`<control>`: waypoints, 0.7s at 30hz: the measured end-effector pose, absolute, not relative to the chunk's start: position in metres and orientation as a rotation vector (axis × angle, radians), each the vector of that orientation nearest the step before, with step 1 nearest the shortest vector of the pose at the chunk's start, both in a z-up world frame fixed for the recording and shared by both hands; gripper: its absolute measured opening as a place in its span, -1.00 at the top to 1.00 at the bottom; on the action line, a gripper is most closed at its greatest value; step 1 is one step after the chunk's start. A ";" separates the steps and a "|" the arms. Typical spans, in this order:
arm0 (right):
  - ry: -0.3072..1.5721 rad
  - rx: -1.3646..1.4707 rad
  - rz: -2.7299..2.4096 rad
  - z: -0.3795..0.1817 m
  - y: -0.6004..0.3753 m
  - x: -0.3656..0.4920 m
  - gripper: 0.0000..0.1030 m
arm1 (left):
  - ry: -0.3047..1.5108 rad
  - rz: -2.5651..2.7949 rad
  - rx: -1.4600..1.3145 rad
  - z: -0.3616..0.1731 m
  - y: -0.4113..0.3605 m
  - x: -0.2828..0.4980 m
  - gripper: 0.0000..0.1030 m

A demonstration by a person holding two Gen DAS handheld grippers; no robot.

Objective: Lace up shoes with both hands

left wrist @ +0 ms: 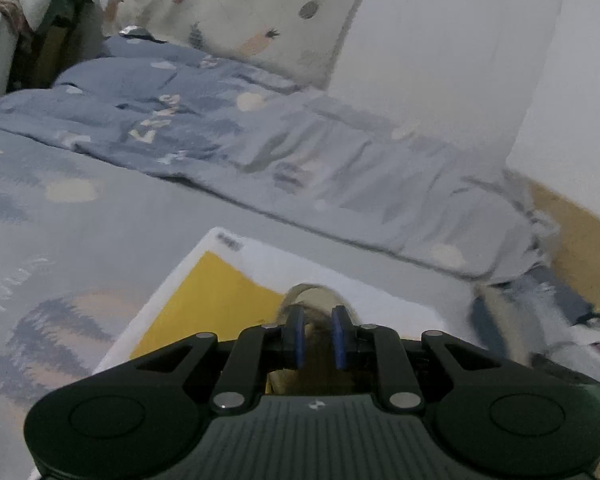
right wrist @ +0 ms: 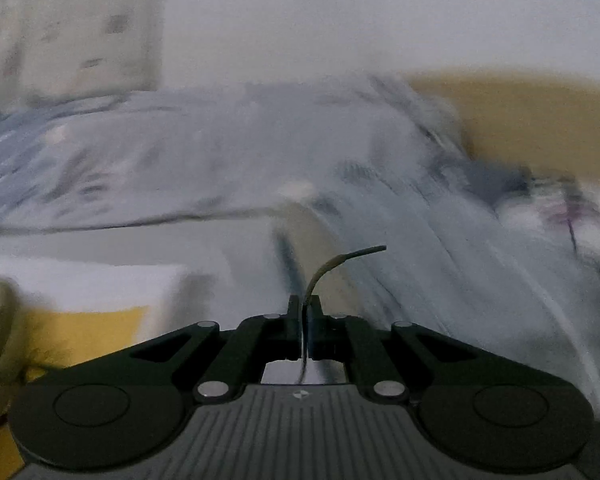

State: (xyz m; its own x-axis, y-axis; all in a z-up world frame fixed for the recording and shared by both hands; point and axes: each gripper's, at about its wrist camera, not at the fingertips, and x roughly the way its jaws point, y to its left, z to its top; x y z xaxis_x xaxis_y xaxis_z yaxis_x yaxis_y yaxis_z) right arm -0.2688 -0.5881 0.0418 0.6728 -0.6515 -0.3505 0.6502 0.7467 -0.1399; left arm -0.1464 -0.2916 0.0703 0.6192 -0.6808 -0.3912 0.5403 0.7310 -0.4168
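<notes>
Right tongs (right wrist: 304,312) clamped tight on the lace (right wrist: 332,266), whose loose tip curls up to centre frame, all blurred. Left tongs (left wrist: 318,334) parted a little, holding nothing, hovering just over the shoe (left wrist: 314,300) at lower centre, on a yellow-and-white board (left wrist: 204,300) lying on the bed (left wrist: 80,208).
</notes>
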 end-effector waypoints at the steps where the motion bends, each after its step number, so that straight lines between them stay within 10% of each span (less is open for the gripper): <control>1: 0.388 -0.077 -0.690 0.044 -0.573 -0.264 0.95 | 0.553 -0.747 -0.287 0.072 -0.291 -0.148 0.72; 21: 0.269 -0.615 -0.229 0.041 -0.406 -0.241 0.99 | 0.411 -1.054 -0.290 0.088 -0.295 -0.180 0.48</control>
State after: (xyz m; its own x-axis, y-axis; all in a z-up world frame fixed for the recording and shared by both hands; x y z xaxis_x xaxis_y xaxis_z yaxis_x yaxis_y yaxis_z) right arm -0.2410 -0.4061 0.0411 0.9400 -0.2898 -0.1798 0.1310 0.7935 -0.5943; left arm -0.1796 -0.2948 0.0877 0.4296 -0.8834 -0.1873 0.7772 0.4673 -0.4213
